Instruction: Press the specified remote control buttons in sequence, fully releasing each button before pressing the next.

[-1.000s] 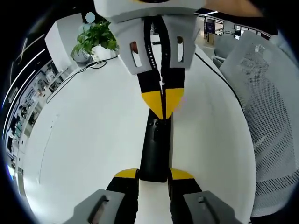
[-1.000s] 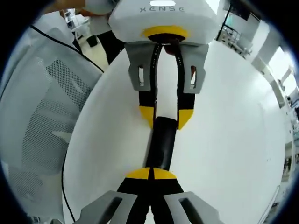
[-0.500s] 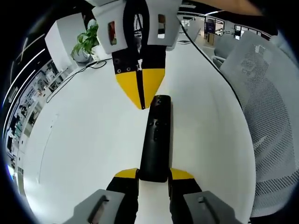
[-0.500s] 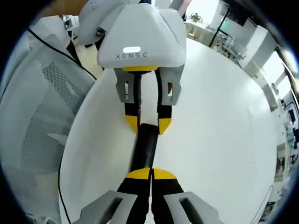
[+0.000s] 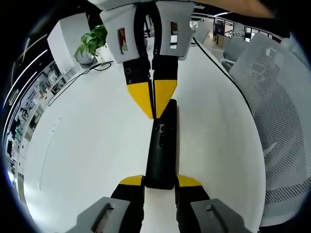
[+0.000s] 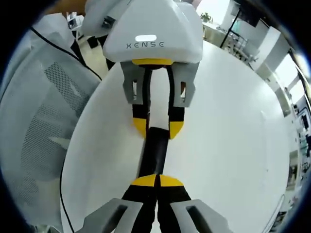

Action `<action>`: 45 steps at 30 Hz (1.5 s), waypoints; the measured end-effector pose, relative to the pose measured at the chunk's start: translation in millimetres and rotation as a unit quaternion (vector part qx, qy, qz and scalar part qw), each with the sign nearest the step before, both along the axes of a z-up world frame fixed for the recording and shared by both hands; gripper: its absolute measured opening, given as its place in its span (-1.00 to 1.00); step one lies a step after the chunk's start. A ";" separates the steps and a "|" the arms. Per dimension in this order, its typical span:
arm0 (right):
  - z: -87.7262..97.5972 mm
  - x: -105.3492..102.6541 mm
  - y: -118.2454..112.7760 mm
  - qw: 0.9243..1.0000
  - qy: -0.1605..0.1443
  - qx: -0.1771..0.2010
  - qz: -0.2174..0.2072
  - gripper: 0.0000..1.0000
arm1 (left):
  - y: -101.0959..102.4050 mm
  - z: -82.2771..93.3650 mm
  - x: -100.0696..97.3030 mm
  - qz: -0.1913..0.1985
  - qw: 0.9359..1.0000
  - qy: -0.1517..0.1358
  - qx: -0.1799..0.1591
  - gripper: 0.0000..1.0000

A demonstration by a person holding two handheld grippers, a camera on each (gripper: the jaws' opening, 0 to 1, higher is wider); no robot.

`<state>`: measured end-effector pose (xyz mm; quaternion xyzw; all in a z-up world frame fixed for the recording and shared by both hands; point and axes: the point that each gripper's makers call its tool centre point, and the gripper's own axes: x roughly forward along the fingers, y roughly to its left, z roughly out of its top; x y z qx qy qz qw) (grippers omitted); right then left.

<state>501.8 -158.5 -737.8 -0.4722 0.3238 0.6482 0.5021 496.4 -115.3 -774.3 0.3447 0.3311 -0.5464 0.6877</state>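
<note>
Left gripper view: black remote [image 5: 162, 145] lies lengthwise up the middle of the frame on the white table [image 5: 92, 145]. Its near end sits between the yellow tips of the left gripper [image 5: 160, 181] at bottom centre; the jaws are parted to the remote's width and close against its sides, gripping it. Small buttons show on the remote's upper face near mid-frame.

The right gripper [image 5: 152, 103] comes down from the top of the frame, jaws pressed together with no gap, nothing between them. Its yellow tips point at the far end of the remote; whether they touch it or hang just above, I cannot tell.

Potted plant [image 5: 95, 41] at upper left on the table, with a dark cable [image 5: 73, 80] trailing from beside it. Mesh-backed chair [image 5: 274, 111] along the right edge.

Right gripper view: right gripper [image 6: 157, 181] at bottom centre, tips together, over one end of the remote [image 6: 154, 153]. The left gripper [image 6: 158, 127] faces it from above centre, jaws either side of the remote's other end. Mesh chair [image 6: 46, 116] at left.
</note>
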 end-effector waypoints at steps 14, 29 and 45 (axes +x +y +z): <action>-12.7 -6.3 5.3 1.000 0.010 -0.007 0.008 -1.00 | -0.2 1.0 0.0 0.000 1.000 -0.001 -0.002 -0.55; -22.6 -8.0 5.3 1.000 0.015 -0.014 0.010 -1.00 | 0.0 0.9 0.7 0.001 1.000 -0.001 -0.004 -0.55; -31.1 -3.9 4.1 0.999 0.024 -0.025 0.000 -1.00 | 0.4 0.7 1.4 0.001 1.000 -0.001 -0.005 -0.55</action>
